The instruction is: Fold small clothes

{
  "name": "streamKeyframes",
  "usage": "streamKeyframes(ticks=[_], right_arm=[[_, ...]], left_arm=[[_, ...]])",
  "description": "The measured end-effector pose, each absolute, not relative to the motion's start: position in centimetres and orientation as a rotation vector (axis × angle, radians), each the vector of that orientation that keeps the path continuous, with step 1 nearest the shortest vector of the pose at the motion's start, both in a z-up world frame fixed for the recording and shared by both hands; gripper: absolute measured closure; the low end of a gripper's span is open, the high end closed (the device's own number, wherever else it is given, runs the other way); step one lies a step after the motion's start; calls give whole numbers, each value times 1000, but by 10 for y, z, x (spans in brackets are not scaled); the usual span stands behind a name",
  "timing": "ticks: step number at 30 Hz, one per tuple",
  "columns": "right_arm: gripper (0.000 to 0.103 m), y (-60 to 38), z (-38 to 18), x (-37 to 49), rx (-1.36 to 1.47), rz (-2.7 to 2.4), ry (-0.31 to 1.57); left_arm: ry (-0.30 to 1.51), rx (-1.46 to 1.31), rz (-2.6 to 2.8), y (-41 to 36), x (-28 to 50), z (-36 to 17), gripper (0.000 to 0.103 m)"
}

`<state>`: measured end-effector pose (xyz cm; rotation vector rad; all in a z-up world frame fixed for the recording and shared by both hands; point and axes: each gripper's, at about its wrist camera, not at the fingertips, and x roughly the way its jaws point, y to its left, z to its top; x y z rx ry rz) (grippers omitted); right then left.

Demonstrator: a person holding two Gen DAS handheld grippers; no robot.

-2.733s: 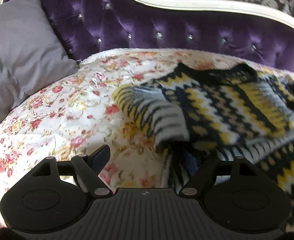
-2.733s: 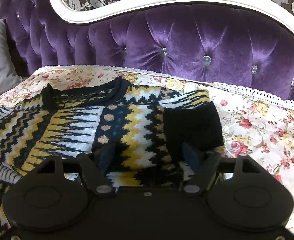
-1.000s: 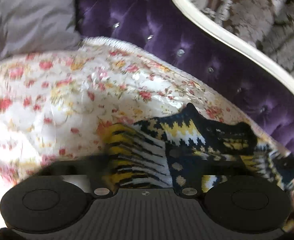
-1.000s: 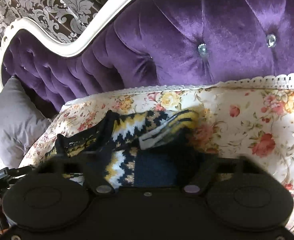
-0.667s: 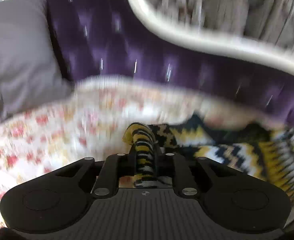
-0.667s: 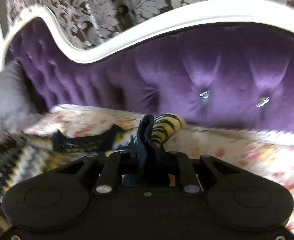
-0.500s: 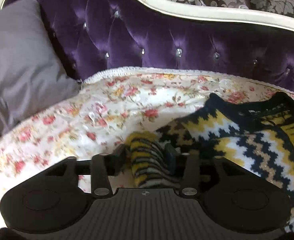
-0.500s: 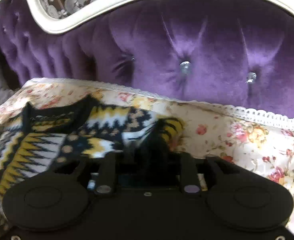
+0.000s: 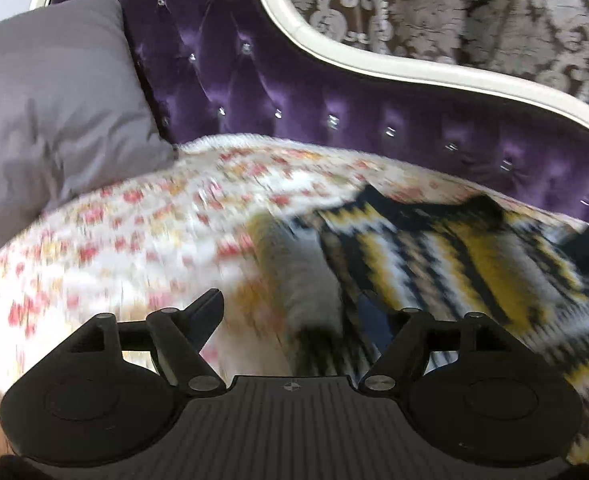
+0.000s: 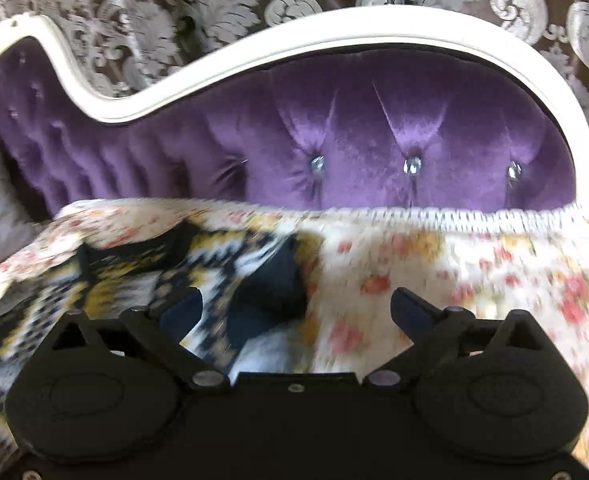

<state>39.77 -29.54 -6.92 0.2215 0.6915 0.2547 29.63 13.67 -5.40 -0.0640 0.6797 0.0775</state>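
Letting go after a fold — both tools spread, the sweater down on the bed

Nearest, the left tool [image 9: 290, 312] has just been opening and stands spread, with nothing pinched; the sweater's [image 9: 446, 256] folded-in sleeve [image 9: 294, 272] lies on the bed beyond its tips. The right tool [image 10: 296, 306] has likewise just been opening and stands wide, the dark cuff [image 10: 274, 280] lying loose ahead between its fingers. To do this well I would draw both tools straight back and up so no knit snags and the tucked sleeves stay put, then look at how the edges line up. Beyond, the sweater lies flat on the flowered bedspread [image 9: 142, 232] — neckline toward the purple headboard [image 10: 354, 148], a grey pillow [image 9: 50, 96] off to the side.
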Motion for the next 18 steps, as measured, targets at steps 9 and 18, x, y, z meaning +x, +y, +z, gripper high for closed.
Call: streamKeyframes(ticks=[9,18], right_arm=[[1,-300,-70,286,266,330,791],[1,-298,-86,214,313,323,872]], left_arm=[[751,-115,6,110,203,-64,28],[802,-121,0,87,165,-76,27]])
